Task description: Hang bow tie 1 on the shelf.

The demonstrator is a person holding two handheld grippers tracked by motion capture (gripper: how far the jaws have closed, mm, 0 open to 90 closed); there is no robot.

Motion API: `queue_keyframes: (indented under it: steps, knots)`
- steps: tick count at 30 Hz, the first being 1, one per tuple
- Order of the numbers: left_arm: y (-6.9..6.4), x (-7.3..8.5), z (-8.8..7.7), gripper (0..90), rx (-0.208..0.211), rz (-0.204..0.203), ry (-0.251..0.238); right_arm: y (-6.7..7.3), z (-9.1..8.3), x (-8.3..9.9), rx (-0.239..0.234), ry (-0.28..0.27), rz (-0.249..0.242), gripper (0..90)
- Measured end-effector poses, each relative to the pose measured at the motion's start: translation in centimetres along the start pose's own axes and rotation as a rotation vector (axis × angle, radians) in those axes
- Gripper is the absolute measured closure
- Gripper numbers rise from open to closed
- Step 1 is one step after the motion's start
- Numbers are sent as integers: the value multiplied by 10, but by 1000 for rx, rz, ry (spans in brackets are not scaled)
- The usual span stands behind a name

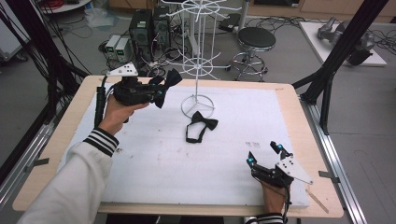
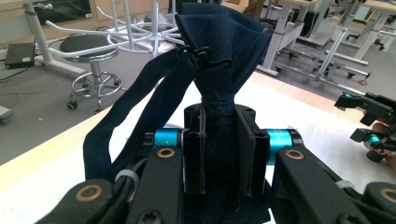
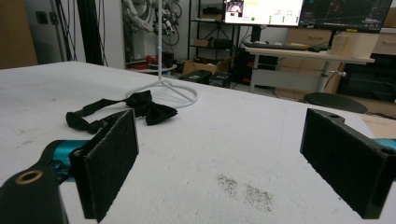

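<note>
High view first: my left claw hangs above the table's far left corner, clamped on a dark navy bow tie whose wing flares out past the fingertips toward the white wire display rack. I judge the job is hanging this tie on the rack, whose hooks are thin and set close together. What could go wrong: the strap could catch the wrong hook or miss altogether, and a knock against the stem could tip the light rack on its ring base. My right claw rests near the table's near right corner with its jaws apart and nothing between them. A second, black bow tie lies on the white table cover just before the rack's base.

Left gripper view: my pads squeeze the tie's gathered middle, so the wings stand up above them and the strap loop droops down one side with its small clasp at the top. The cloth is soft and bunched; if the pinch sits on too little of it, I think the tie could slide out as the strap pulls on a hook.

Right gripper view: my two jaws stand wide with only table cover between them. The black bow tie lies flat ahead, its strap curled beside it, touching the rack's base ring; a careless reach there could shove the rack.
</note>
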State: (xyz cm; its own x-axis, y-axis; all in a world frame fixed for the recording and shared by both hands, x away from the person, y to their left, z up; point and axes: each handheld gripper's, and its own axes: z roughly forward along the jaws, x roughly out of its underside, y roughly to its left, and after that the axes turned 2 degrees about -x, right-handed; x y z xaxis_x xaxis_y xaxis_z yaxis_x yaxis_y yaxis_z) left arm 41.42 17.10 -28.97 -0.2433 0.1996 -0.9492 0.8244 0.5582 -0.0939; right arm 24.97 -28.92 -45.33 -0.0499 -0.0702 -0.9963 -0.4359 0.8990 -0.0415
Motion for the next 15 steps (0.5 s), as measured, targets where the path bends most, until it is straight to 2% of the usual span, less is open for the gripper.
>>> queue_keyframes:
  steps: [10, 15]
  knots:
    - [9, -8, 6, 745, 13, 16, -31, 0, 0, 0, 1, -2, 0, 107]
    - [13, -14, 12, 745, 33, 7, -48, 0, 0, 0, 3, -1, 6, 107]
